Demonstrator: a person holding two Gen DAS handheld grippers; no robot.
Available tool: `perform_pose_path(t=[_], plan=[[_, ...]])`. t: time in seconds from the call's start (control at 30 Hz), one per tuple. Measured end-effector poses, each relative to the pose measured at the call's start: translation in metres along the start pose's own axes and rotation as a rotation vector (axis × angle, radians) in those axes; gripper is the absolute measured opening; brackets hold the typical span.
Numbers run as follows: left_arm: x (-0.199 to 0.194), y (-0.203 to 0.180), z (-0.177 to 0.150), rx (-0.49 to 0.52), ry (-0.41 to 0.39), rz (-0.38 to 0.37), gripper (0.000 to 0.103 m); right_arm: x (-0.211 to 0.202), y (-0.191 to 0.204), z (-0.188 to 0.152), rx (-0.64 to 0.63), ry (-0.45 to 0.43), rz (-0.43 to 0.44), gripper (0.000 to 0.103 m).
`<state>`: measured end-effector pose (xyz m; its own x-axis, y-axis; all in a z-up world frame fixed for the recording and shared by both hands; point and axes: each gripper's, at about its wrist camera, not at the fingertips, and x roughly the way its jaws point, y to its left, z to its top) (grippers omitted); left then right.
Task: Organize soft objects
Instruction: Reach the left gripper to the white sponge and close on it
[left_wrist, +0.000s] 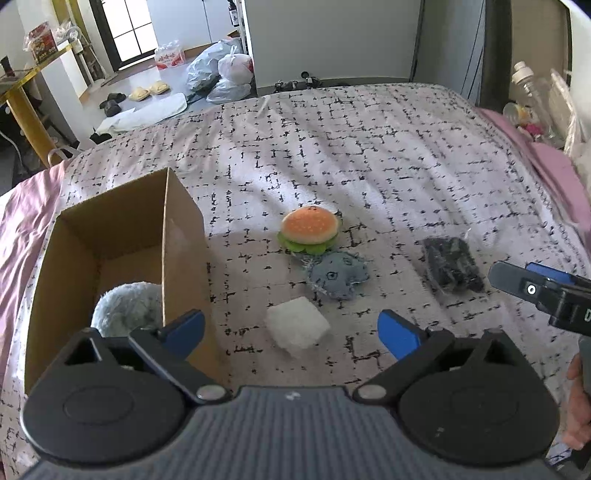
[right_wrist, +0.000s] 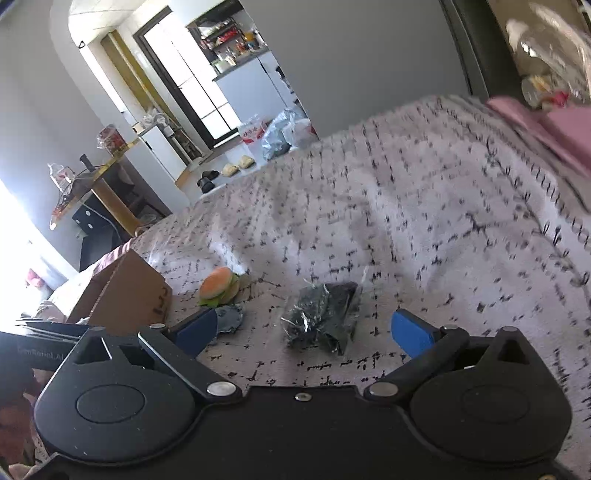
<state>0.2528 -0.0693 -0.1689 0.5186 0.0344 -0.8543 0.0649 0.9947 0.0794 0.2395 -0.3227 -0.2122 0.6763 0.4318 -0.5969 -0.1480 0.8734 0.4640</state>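
Note:
On the patterned bedspread (left_wrist: 369, 147) lie a plush burger (left_wrist: 309, 229), a grey-blue fabric toy (left_wrist: 338, 275), a white foam block (left_wrist: 297, 326) and a dark item in a clear bag (left_wrist: 450, 269). An open cardboard box (left_wrist: 110, 236) at the left holds a fluffy grey-blue plush (left_wrist: 127, 308). My left gripper (left_wrist: 291, 332) is open, with the white block lying between its fingers. My right gripper (right_wrist: 304, 330) is open just short of the bagged dark item (right_wrist: 323, 315); the burger (right_wrist: 219, 286) and box (right_wrist: 129, 299) lie to its left. The right gripper's tip (left_wrist: 532, 290) shows in the left wrist view.
A pink sheet (left_wrist: 543, 162) and clear bottles (left_wrist: 535, 92) border the bed's right side. Beyond the far edge, plastic bags (left_wrist: 225, 74) and slippers (left_wrist: 147, 92) are on the floor. A gold-edged table (right_wrist: 85, 188) stands at the left. A hand (left_wrist: 578, 402) holds the right gripper.

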Motion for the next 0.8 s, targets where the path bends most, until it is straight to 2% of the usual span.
perform_pose_path(t=[0.1,0.2,0.27,0.5,0.7,0.8], plan=[[0.009,-0.006,0.003,0.048,-0.017,0.014,0.096,0.008,-0.001,-0.003,0.004,0.005,0.003,0.097],[0.02,-0.011,0.006,0.037,-0.009,-0.015,0.095,0.012,-0.003,-0.005,0.003,-0.011,-0.003,0.097],[0.028,-0.015,0.006,0.044,-0.003,0.002,0.095,0.014,-0.005,-0.006,0.015,-0.019,-0.004,0.097],[0.055,-0.02,0.003,-0.002,0.072,0.01,0.094,0.023,-0.012,-0.01,0.032,-0.03,-0.019,0.096],[0.068,-0.028,-0.009,0.014,0.124,0.03,0.094,0.029,-0.016,-0.011,0.05,-0.022,-0.022,0.093],[0.073,-0.027,-0.011,-0.01,0.123,0.033,0.088,0.028,-0.016,-0.011,0.047,-0.026,-0.018,0.093]])
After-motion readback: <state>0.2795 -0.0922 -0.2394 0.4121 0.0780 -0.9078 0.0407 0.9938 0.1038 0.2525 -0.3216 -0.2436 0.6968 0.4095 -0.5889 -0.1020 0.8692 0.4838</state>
